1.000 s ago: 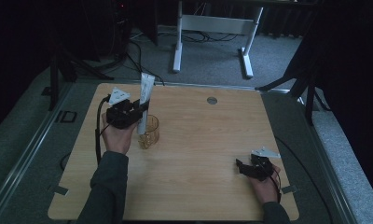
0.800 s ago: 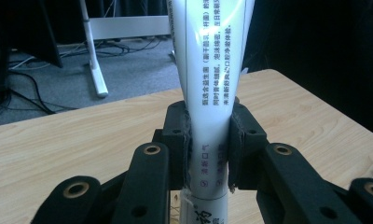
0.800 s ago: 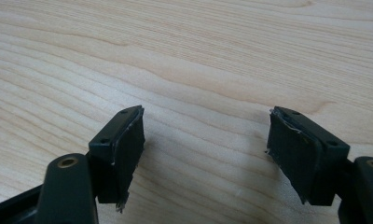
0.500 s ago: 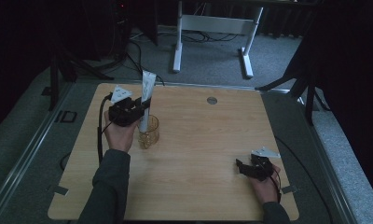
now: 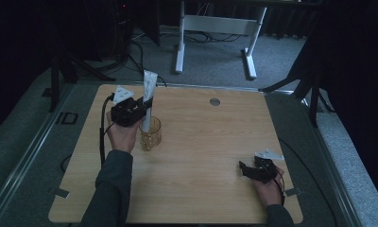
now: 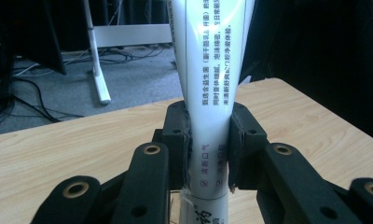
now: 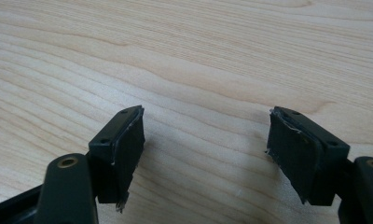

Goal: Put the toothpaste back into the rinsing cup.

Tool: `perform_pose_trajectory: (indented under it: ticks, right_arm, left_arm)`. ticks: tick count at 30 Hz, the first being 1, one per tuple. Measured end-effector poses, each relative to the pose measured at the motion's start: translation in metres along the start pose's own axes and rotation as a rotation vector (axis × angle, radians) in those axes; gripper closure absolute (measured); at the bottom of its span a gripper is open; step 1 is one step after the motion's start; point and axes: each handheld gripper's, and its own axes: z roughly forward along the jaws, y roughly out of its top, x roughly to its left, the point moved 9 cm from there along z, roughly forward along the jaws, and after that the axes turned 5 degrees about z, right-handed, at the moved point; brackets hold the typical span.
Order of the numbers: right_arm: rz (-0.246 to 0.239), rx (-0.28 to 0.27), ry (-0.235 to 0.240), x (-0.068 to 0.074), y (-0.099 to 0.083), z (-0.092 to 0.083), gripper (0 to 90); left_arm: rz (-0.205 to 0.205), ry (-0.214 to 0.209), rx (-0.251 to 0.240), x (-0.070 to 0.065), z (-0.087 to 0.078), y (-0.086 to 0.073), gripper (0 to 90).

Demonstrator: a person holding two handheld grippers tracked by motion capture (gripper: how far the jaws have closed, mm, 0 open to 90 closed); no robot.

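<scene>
Dark floor and black drapes ring a pale wooden table (image 5: 201, 156) with visible grain, and a white desk frame (image 5: 215, 33) stands on the grey carpet beyond its far edge. Near the table's far left corner a white tube (image 5: 149, 94) stands upright, broad and flat at its crimped top and narrowing toward the bottom; in the left gripper view the tube (image 6: 208, 93) carries columns of small dark printed characters, a few purple ones lower down, and a seam line above the wider white cap at its base. Its lower end sits inside a clear amber-tinted glass cup (image 5: 150, 135) standing on the wood. The left gripper (image 5: 142, 106) is clamped on the tube just above the cup's rim, its two black pads (image 6: 177, 140) pressing the tube's narrow part from either side, with the person's left hand (image 5: 122, 135) and dark sleeve behind it. Well apart, near the table's near right corner, the right gripper (image 5: 246, 169) rests low over bare wood in the person's right hand (image 5: 267, 191), its jaws spread wide with nothing between them, as the right gripper view of the right gripper (image 7: 205, 140) confirms. A small round grommet (image 5: 215, 101) sits in the tabletop near the far edge.
</scene>
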Motion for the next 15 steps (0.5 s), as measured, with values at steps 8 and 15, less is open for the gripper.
perform_pose_trajectory:
  ticks: [8,15]
  right_arm:
    - [0.001,0.001,0.000,0.0001,-0.0001,0.0000,27.1]
    - [0.002,0.001,0.000,0.0001,-0.0001,-0.0001,27.1]
  left_arm:
    - [0.003,0.011,-0.010,0.0032,0.0034,-0.0013,71.7]
    - [0.004,0.024,-0.004,0.0064,0.0086,-0.0051,71.6]
